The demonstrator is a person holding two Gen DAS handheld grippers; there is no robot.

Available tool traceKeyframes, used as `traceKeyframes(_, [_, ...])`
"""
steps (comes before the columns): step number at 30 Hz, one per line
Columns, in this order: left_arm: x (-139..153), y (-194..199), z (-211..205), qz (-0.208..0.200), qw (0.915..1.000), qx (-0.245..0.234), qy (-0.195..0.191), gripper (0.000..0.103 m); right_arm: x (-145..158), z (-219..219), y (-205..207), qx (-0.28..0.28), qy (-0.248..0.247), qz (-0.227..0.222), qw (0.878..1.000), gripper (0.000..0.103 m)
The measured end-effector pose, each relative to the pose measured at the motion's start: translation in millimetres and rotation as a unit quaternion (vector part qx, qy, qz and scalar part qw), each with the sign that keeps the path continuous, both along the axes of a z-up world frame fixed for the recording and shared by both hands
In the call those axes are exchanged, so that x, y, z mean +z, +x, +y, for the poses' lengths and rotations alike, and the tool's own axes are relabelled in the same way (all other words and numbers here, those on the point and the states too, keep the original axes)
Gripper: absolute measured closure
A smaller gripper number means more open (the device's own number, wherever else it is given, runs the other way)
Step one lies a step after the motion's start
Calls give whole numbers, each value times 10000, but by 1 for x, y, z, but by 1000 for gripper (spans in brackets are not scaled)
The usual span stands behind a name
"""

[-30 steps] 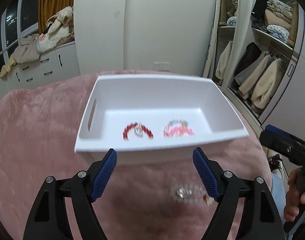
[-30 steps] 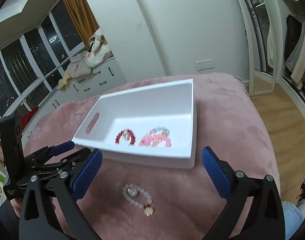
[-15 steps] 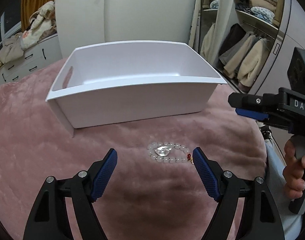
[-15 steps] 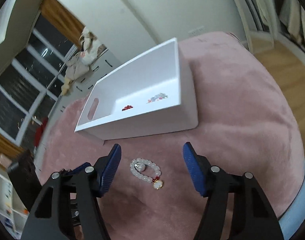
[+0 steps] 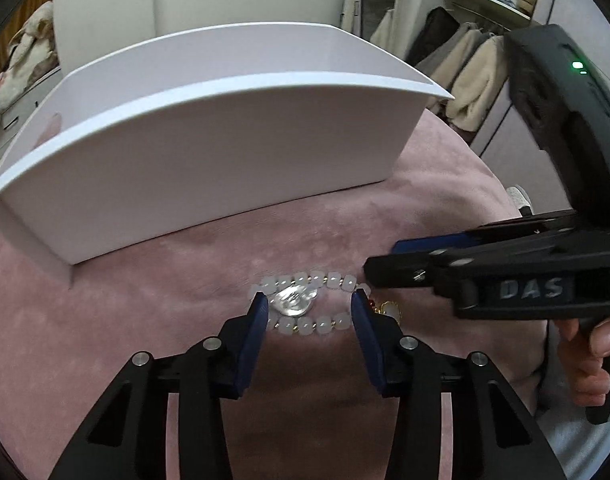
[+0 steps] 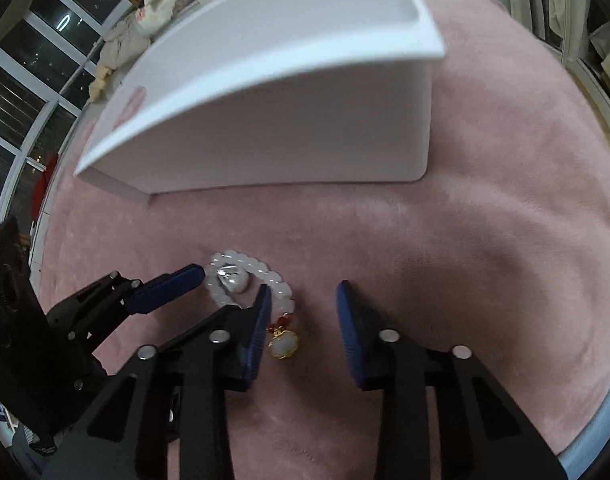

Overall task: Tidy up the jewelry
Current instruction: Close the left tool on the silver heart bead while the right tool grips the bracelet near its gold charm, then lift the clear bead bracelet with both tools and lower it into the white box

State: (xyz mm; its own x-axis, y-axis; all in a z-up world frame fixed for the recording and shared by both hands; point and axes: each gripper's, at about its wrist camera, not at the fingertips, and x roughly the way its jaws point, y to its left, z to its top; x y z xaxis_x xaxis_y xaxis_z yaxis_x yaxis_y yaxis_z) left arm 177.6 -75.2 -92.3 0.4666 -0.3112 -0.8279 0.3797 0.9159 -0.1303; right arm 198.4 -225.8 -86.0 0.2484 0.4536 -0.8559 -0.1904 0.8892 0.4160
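Straddling the white bead bracelet on the pink blanket before the white bin, your left gripper is part-open. Your right gripper, also narrowly open, brackets only the pendant; closing both could tug or snag the strand.

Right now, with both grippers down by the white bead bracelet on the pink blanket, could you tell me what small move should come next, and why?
Probably close the left gripper: its open jaws straddle the white bead bracelet, which lies outside the white plastic bin. The right gripper is off beside the pendant.
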Motion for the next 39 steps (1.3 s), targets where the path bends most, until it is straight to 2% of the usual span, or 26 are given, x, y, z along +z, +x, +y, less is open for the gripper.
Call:
traceKeyframes(4, [-9,8,-11,12,9999,-116,117,57,-8,12,5,275,-246,-20,9993,76])
traceKeyframes(7, [-18,11,-18,-6,9993,-208,314,67,-14,19,8,353,-366,-3,9987,80])
traceKeyframes(9, [-22,11,-16,48,9996,-201,194,75,-15,23,10,348,-394,-13,9986,84])
traceKeyframes(10, [-22,12,-14,89,9998,-164,112,82,-15,25,11,343,-379,-36,9987,90])
traceKeyframes(14, [-18,9,-7,89,9999,-100,11,82,-11,28,15,283,-257,-132,9992,92])
traceKeyframes(18, [-10,5,-1,26,10000,-22,-44,82,1,10,14,-5,323,-346,9989,92])
traceKeyframes(22, [7,-5,7,-106,9998,52,-171,82,19,-7,7,-282,723,-611,9951,92])
traceKeyframes(26, [26,-19,19,-292,9993,121,-221,82,24,-12,5,-357,821,-686,9936,92])
traceKeyframes(31, [46,-27,31,-418,9984,319,-223,82,39,-2,-9,-268,607,-951,9933,92])
traceKeyframes(34, [57,-28,33,-475,9978,418,-220,82,48,9,-19,-241,259,-1043,9939,92])
traceKeyframes(39, [78,-31,45,-581,9965,577,-183,82,63,12,-34,-216,-9,-1223,9923,92])
